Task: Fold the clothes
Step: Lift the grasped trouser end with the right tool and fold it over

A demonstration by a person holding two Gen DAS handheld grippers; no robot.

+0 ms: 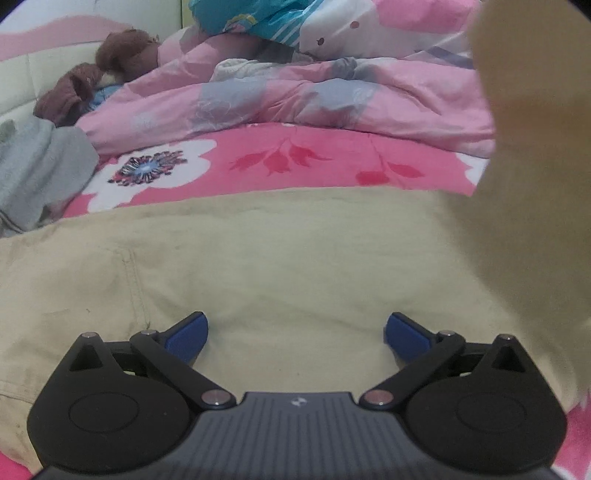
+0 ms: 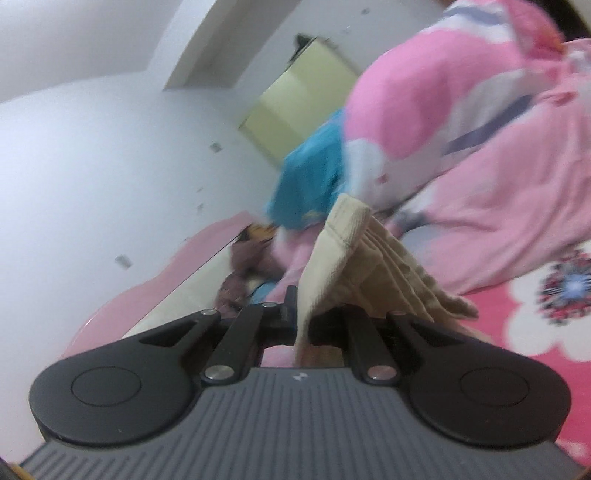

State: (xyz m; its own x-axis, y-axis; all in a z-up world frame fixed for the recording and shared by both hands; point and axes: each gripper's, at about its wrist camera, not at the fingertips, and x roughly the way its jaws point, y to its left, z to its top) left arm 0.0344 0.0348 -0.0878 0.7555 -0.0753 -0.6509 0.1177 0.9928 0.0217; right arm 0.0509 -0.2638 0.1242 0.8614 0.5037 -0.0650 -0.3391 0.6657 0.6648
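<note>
I am at a bed (image 1: 295,162) dressed in a bright pink flowered sheet, with a white wall (image 2: 92,147) behind it. My left gripper (image 1: 296,338) hangs tilted down over the beige garment (image 1: 258,258), its blue-padded fingers (image 1: 186,338) spread wide with nothing between them; the cloth lies flat on the sheet right under them, a stitched seam running along its left part. On the right side of that view a lifted fold of the same beige cloth rises up and blurs across the picture. My right gripper (image 2: 301,317) is clamped tight on the bunched, ribbed edge of the beige garment (image 2: 354,258), which stands up in pleats from between the closed fingers. Farther out, past the flat cloth, a rumpled pink quilt (image 1: 314,99) with grey patches lies across the bed. A grey garment (image 1: 40,173) sits at the left edge of the sheet, and a brown piece of clothing (image 1: 96,77) lies beyond it near the pale headboard (image 1: 22,74). A turquoise printed cloth (image 1: 255,18) is heaped at the far end, above the quilt.
</note>
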